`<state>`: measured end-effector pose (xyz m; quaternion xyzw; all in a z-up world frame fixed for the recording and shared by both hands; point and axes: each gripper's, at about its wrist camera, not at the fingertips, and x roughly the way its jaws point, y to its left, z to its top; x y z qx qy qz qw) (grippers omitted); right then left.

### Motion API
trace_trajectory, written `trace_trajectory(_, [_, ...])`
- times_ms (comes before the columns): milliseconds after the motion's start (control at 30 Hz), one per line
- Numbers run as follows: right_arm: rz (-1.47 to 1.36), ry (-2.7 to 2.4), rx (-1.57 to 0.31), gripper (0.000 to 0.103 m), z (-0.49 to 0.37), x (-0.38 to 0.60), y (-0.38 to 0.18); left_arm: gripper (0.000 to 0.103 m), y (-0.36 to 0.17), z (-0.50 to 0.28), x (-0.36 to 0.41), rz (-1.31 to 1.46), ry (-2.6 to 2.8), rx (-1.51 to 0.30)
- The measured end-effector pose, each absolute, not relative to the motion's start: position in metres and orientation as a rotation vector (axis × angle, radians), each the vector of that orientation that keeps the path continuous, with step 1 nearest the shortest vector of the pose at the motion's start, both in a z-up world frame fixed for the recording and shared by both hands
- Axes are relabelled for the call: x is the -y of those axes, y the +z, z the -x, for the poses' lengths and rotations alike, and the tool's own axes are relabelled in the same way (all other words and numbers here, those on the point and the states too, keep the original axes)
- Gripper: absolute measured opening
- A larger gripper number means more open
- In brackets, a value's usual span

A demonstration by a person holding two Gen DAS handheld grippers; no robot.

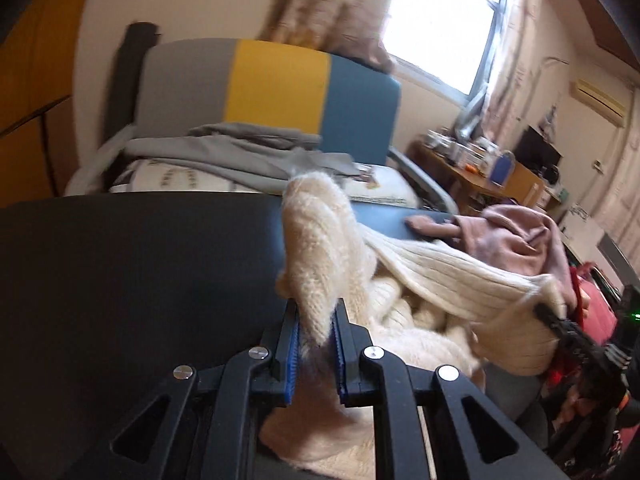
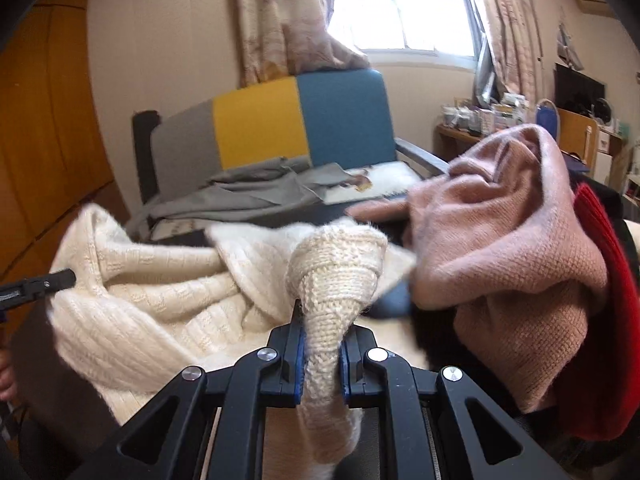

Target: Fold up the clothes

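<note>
Cream knit sweater, bunched and unfolded, lies at centre frame on the dark table. Left gripper pinches a fuzzy fold of it; right gripper clamps a twisted, cuffed part — both jaws narrow on knit. Pink garment and a red one wait at right. Folding appears barely begun — spreading flat likely comes next. Striped chair behind holds grey cloth.

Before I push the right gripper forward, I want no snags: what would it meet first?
The right gripper grips the cream sweater. Straight ahead it likely meets more sweater first, with the pink knit close on its right; depth is unclear.
</note>
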<state>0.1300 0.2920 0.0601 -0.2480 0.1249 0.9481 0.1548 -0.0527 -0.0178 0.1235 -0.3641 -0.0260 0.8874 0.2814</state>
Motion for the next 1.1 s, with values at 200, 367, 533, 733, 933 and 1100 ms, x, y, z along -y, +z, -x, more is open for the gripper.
trace_trajectory(200, [0.631, 2.768, -0.383, 0.013, -0.137, -0.284, 0.083, 0.013, 0.134, 0.07, 0.092, 0.996, 2.503, 0.045])
trace_trajectory(367, [0.626, 2.736, -0.392, 0.013, -0.129, -0.288, 0.089, 0.014, 0.106, 0.092, 0.118, 1.073, 2.578, -0.055])
trace_trajectory(533, [0.812, 2.665, -0.373, 0.015, -0.097, -0.284, 0.054, 0.017, 0.052, 0.113, 0.124, 1.232, 2.604, -0.074])
trace_trajectory(733, [1.048, 2.522, -0.429, 0.035, -0.075, -0.288, 0.011, 0.02, 0.019, 0.089, 0.145, 1.267, 2.555, 0.178])
trace_trajectory(933, [0.76, 2.641, -0.299, 0.069, -0.081, -0.283, 0.069, 0.025, 0.033, 0.067, 0.175, 1.198, 2.635, 0.258])
trace_trajectory(1100, [0.849, 2.872, -0.186, 0.076, -0.025, -0.237, 0.082, 0.041, 0.057, 0.076, 0.168, 1.087, 2.647, 0.29])
